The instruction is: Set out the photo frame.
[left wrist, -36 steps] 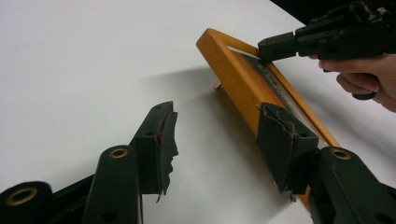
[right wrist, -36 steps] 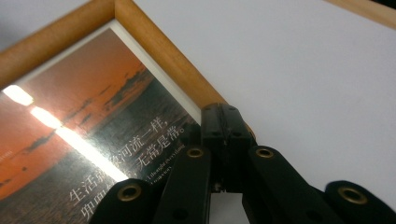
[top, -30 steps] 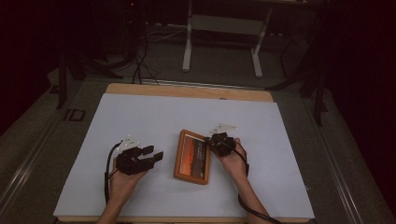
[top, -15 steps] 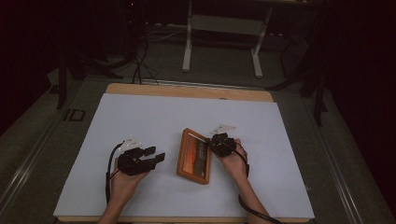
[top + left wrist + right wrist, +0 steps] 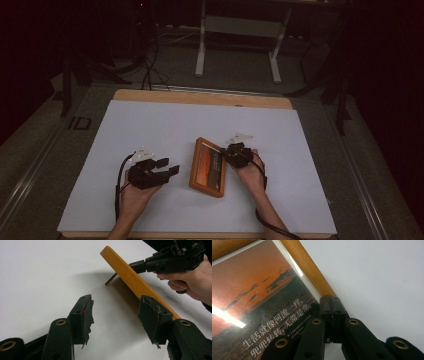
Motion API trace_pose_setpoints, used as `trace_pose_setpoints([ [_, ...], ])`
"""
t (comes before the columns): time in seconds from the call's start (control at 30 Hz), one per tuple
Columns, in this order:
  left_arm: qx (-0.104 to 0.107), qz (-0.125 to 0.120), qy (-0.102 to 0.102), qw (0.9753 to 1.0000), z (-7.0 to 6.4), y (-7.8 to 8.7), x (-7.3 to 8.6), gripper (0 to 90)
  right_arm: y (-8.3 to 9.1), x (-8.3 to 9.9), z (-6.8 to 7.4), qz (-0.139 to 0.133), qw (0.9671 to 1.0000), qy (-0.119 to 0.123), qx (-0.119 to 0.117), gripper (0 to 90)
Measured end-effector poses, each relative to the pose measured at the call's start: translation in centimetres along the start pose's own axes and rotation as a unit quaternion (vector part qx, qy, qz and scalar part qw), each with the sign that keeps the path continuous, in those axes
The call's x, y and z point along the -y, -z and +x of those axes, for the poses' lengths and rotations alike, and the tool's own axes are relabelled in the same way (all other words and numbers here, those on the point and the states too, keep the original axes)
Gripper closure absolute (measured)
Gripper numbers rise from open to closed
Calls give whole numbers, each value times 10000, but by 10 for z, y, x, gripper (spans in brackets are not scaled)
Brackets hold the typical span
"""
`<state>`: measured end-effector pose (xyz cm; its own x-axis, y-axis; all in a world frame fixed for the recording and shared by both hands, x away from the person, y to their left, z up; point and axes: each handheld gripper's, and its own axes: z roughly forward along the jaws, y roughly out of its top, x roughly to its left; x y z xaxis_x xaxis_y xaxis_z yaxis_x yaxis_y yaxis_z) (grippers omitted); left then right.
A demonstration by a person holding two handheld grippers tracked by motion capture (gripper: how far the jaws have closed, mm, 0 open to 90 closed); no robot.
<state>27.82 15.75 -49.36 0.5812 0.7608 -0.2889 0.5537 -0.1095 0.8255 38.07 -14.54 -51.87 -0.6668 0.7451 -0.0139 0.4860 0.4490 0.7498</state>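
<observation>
Little has been moved since a second ago — the frame (image 5: 209, 167) is held in much the same spot on the white surface (image 5: 150, 125), its tilt slightly changed. The frame's right edge is pinched by the right gripper (image 5: 235, 153), jaws pressed together on the wood, and is lifted so the frame is tilted — an orange sunset print is seen inside. The left gripper (image 5: 162, 168) is rested just left of the frame, jaws spread, apart from it.

Dim room, grey floor (image 5: 45, 150), white table frame (image 5: 202, 45), cables (image 5: 148, 70)
</observation>
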Motion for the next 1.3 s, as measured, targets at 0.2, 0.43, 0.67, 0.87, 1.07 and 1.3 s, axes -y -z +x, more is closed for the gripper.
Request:
trace_pose_setpoints([
  [0.2, 114, 138, -74, 9998, -6, -4, 0, 431, 0, 0, 0, -16, 10000, 1, 3, 900],
  [0.43, 366, 202, -125, 9990, -17, -9, 0, 395, 0, 1, 0, -27, 10000, 12, 10, 900],
  [0.67, 618, 226, -41, 9978, -25, -15, 1, 350, 0, 1, 0, -45, 10000, -6, 4, 900],
  [0.87, 674, 354, -34, 9971, -36, -25, 4, 326, 0, 1, 0, -47, 10000, -6, 5, 900],
  [1.07, 774, 513, -48, 9957, -45, -36, 7, 336, 0, 1, 0, -50, 10000, -5, 10, 900],
  [1.3, 867, 608, 172, 9942, -47, -45, 10, 390, 0, 2, 0, -73, 10000, -19, 9, 900],
])
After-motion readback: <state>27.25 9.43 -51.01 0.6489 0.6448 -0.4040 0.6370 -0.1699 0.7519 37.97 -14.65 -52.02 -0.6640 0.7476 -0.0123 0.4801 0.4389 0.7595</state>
